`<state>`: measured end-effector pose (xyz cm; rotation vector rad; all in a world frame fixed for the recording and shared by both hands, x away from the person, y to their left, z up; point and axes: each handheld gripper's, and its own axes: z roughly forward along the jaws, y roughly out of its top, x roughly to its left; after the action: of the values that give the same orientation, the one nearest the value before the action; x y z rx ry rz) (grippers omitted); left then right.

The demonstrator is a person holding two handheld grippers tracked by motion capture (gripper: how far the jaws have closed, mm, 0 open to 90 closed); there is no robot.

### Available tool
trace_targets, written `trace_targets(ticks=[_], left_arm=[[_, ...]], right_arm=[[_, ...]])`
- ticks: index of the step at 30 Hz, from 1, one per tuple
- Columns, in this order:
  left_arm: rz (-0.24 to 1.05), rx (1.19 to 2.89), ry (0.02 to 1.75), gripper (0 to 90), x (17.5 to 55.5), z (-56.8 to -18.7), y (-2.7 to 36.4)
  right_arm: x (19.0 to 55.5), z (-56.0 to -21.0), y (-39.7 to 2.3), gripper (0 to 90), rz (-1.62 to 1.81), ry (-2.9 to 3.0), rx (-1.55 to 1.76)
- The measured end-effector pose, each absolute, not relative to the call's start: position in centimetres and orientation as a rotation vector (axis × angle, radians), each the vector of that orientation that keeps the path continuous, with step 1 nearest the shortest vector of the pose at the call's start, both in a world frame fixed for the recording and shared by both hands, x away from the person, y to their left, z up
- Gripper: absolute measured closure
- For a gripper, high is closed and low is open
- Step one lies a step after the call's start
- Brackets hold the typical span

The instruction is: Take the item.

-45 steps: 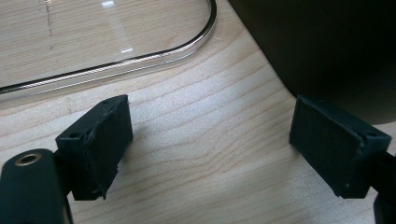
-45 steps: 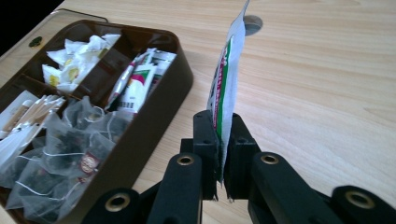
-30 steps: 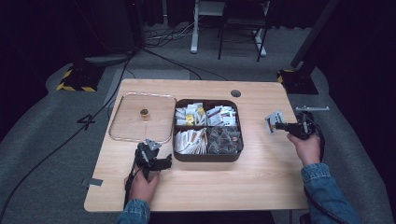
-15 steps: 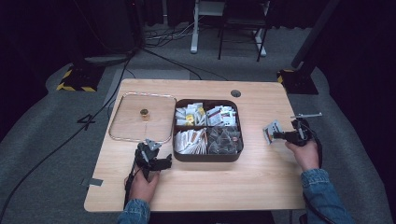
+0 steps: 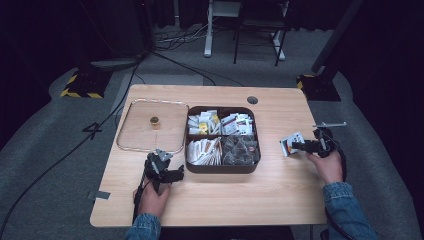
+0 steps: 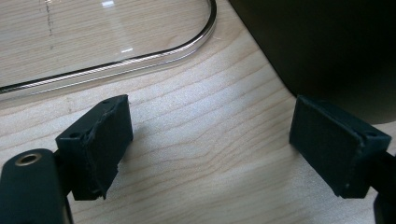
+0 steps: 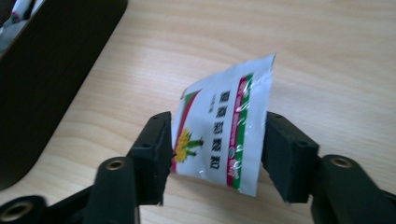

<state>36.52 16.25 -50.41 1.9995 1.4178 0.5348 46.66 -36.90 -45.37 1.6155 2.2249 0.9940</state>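
Note:
A white sachet (image 7: 219,135) with a green and red stripe and a yellow flower print leans on the table between the jaws of my right gripper (image 7: 217,154). Those jaws have just been opening and no longer press it. In the high view the sachet (image 5: 291,145) lies right of the dark compartment box (image 5: 220,169), at the tip of the right gripper (image 5: 296,146). My left gripper (image 5: 175,175) rests at the box's front left corner. Its jaws (image 6: 224,149) stand wide open over bare wood.
The box (image 7: 51,60) holds several kinds of sachets and tea bags. Its clear lid (image 5: 135,137) with a small knob (image 5: 154,120) lies flat to its left; the lid's rim (image 6: 140,58) and the box wall (image 6: 327,42) lie just beyond the left jaws.
The right hand has brought the sachet a little nearer and lower, down to the table. The left hand has stayed where it was.

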Motion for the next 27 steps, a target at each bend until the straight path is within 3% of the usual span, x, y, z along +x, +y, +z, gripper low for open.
trace_targets(ticks=[4, 27], left_arm=[[0.535, 2.0, 1.418, 13.7, 36.5, -50.4, 16.3], [0.528, 2.011, 1.398, 14.0, 36.2, -50.4, 16.4]], right_arm=[[46.4, -44.8, -38.0, 39.5, 1.006, 2.148, 1.616], [42.6, -40.9, -36.7, 40.0, 1.21, 2.21, 1.372]])
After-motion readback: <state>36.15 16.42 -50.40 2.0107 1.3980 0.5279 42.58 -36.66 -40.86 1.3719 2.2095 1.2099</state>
